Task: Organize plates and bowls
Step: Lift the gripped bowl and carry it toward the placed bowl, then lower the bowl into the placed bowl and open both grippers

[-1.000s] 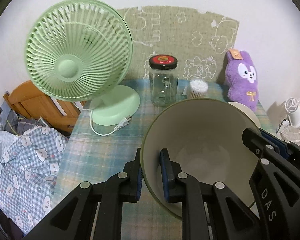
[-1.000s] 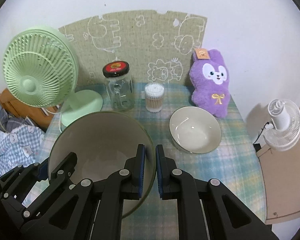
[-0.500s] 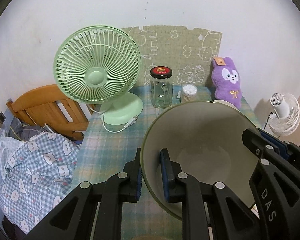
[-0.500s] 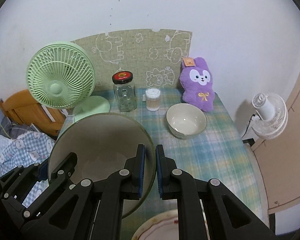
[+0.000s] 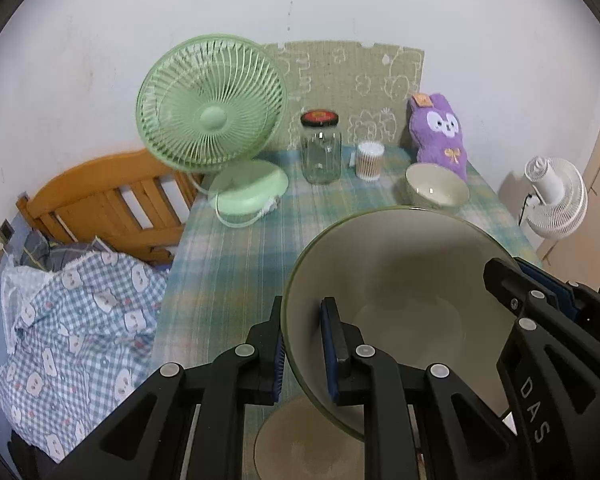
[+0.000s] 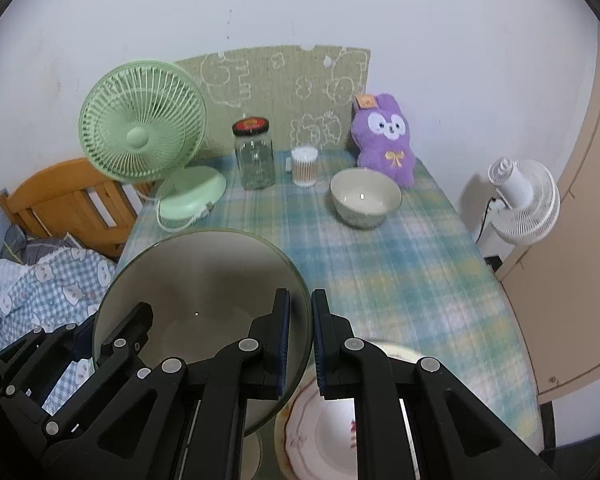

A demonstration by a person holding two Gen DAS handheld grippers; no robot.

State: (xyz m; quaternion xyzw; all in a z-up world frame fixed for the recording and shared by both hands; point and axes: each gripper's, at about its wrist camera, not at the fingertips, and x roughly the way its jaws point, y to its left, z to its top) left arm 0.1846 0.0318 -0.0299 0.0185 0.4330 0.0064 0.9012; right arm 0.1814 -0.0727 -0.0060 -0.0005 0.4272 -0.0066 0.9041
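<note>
I hold a large cream bowl with a green rim (image 5: pixel 400 276) (image 6: pixel 204 276) above the near part of the table, one gripper on each side. My left gripper (image 5: pixel 302 344) is shut on its left rim; my right gripper (image 6: pixel 300 332) is shut on its right rim. A smaller cream bowl (image 6: pixel 365 197) (image 5: pixel 437 186) stands at the far right, in front of the purple plush. Below the held bowl, a plate with a patterned rim (image 6: pixel 324 432) lies near the front edge, and a round cream dish (image 5: pixel 300 444) shows beneath the bowl in the left wrist view.
The plaid-covered table (image 6: pixel 380 264) carries a green desk fan (image 6: pixel 144 136), a glass jar with a red-and-black lid (image 6: pixel 254 156), a tub of cotton swabs (image 6: pixel 304 166) and a purple plush rabbit (image 6: pixel 386 140). A wooden bed frame (image 5: pixel 108 204) and checked bedding (image 5: pixel 72 320) lie left; a white fan (image 6: pixel 520 200) stands right.
Both grippers have drawn back from the wall with the large bowl, slightly higher. The far objects look smaller, and the plate and dish at the near edge have come into view.
</note>
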